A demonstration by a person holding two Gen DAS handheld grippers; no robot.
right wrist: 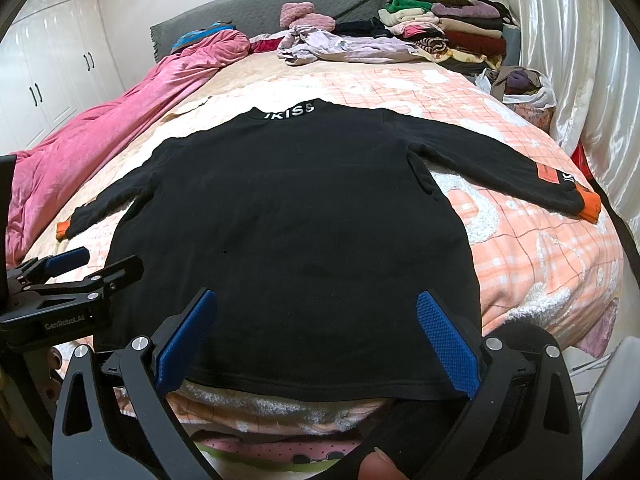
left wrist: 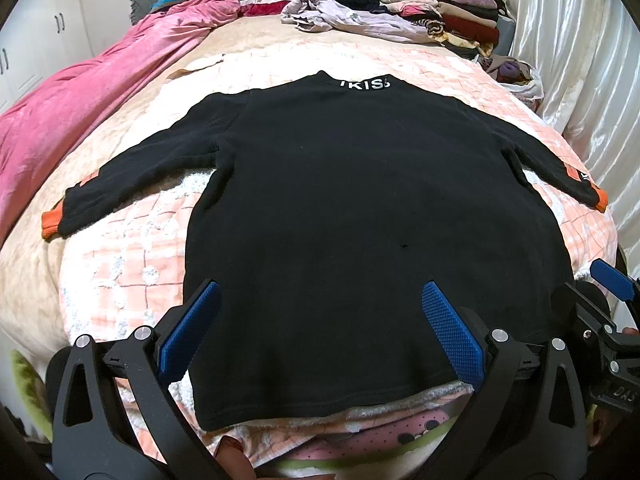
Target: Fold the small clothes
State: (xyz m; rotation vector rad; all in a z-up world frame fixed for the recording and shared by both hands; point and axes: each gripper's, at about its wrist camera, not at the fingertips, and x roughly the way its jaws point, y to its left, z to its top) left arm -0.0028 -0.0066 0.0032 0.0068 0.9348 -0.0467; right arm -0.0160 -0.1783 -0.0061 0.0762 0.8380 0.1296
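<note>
A small black sweatshirt (left wrist: pixel 340 208) with orange cuffs and white "JKISS" lettering at the collar lies flat and spread out on the bed, sleeves out to both sides; it also shows in the right wrist view (right wrist: pixel 288 216). My left gripper (left wrist: pixel 320 292) is open, its blue pads hovering over the hem near the shirt's left lower part. My right gripper (right wrist: pixel 316 300) is open over the hem toward the right. Neither holds anything. The right gripper shows at the right edge of the left wrist view (left wrist: pixel 608 280), and the left gripper at the left edge of the right wrist view (right wrist: pixel 80 264).
The bed has a peach checked blanket (right wrist: pixel 540 248). A pink quilt (left wrist: pixel 80 120) lies along the left side. A crumpled lilac garment (left wrist: pixel 344 20) and a stack of folded clothes (left wrist: pixel 452 12) sit at the head. A white curtain (left wrist: pixel 580 60) hangs on the right.
</note>
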